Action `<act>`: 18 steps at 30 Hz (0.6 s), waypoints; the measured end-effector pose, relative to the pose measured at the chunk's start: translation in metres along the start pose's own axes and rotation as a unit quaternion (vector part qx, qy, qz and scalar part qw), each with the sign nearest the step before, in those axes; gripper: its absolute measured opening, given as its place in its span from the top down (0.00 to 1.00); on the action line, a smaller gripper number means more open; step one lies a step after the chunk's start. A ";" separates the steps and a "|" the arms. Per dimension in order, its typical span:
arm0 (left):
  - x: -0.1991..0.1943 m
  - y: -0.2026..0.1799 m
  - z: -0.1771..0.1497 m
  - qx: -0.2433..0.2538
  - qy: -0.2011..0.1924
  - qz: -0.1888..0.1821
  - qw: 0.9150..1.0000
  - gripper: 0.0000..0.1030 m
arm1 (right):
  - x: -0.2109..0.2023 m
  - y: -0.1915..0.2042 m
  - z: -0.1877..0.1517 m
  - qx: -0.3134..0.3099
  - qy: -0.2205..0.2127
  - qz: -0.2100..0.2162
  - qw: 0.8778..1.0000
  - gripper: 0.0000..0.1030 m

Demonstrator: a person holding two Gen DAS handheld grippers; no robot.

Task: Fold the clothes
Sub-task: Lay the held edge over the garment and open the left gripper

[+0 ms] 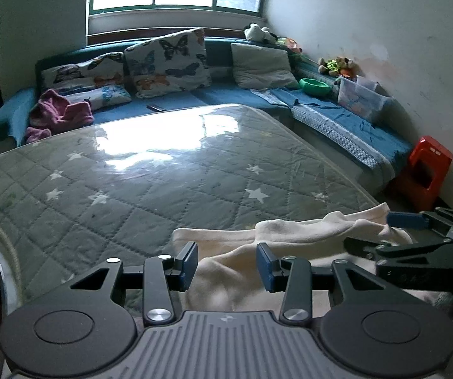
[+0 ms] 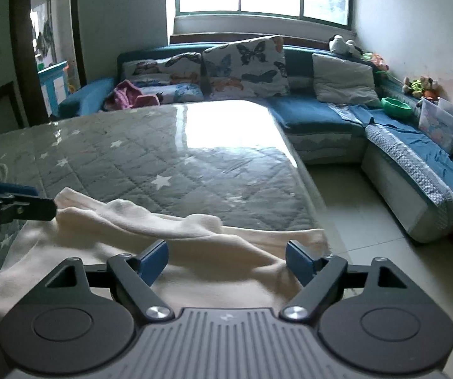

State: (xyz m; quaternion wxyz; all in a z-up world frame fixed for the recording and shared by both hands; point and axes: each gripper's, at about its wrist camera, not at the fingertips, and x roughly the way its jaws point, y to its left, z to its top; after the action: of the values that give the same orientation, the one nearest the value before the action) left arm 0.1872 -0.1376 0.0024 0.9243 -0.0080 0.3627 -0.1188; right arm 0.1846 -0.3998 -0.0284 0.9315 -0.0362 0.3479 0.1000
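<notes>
One cream knit garment point(image 2: 169, 246), rumpled, long axis crosswise on grey star-quilted tabletop point(image 2: 195, 170); left gripper point(image 1: 226, 265), right gripper point(image 2: 226, 259) above it, jaws spread.

No readable txt, labels, brand names or nos. anywhere in either view. Only mark: small faint emblem on the ribbed grey plate at the near edge of the left gripper point(image 1: 226, 267) and same on the right gripper point(image 2: 226, 259), too small to make out. Clear plastic box point(image 2: 441, 126) on the far right of the sofa has coloured print, blurred, can't read it.
</notes>
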 end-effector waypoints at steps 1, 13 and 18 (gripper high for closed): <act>0.004 -0.001 0.001 0.004 0.001 0.000 1.000 0.59 | 0.003 0.001 0.001 0.001 0.002 -0.002 1.000 0.16; 0.033 0.008 -0.002 0.005 0.025 0.011 1.000 0.59 | 0.023 0.006 0.004 0.008 0.031 -0.023 0.999 0.00; 0.013 0.005 -0.003 0.012 0.007 -0.004 1.000 0.59 | 0.020 0.007 0.005 0.005 0.033 -0.029 0.999 0.00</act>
State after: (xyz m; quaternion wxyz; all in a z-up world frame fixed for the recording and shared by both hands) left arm 0.1953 -0.1357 -0.0087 0.9213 0.0026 0.3676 -0.1266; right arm 0.2008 -0.3890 -0.0379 0.9220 -0.0447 0.3782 0.0693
